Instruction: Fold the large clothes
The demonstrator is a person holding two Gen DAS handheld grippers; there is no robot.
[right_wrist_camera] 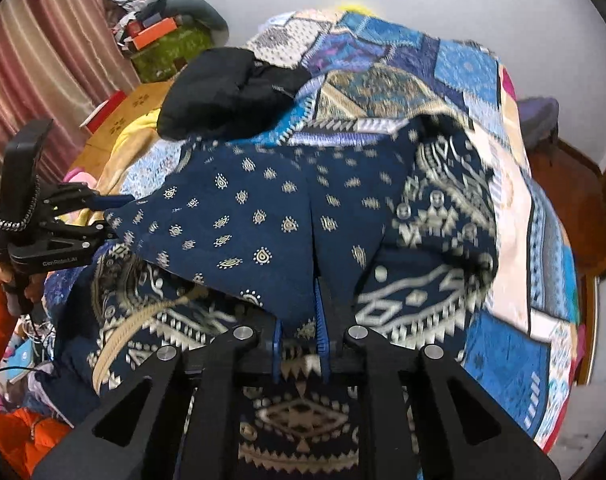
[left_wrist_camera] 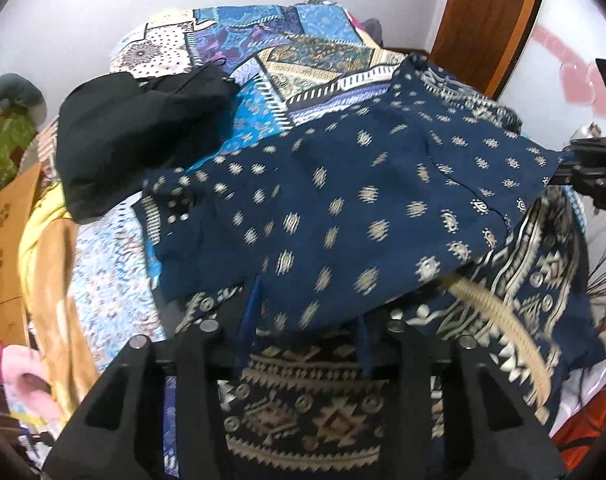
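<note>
A large navy garment (left_wrist_camera: 343,208) with cream motifs and a patterned border is stretched above the bed between both grippers; it also shows in the right wrist view (right_wrist_camera: 271,216). My left gripper (left_wrist_camera: 307,320) is shut on its near edge, and it shows from the side in the right wrist view (right_wrist_camera: 111,216), pinching a corner. My right gripper (right_wrist_camera: 301,320) is shut on the garment's edge, and it shows at the right in the left wrist view (left_wrist_camera: 571,168). The border (right_wrist_camera: 423,288) hangs down below.
A bed with a blue patchwork cover (left_wrist_camera: 287,52) lies under the garment. A black garment (left_wrist_camera: 143,136) is heaped at its far left, also in the right wrist view (right_wrist_camera: 231,88). A yellow blanket (left_wrist_camera: 51,240) and boxes (right_wrist_camera: 163,32) lie left. A wooden door (left_wrist_camera: 491,16) stands behind.
</note>
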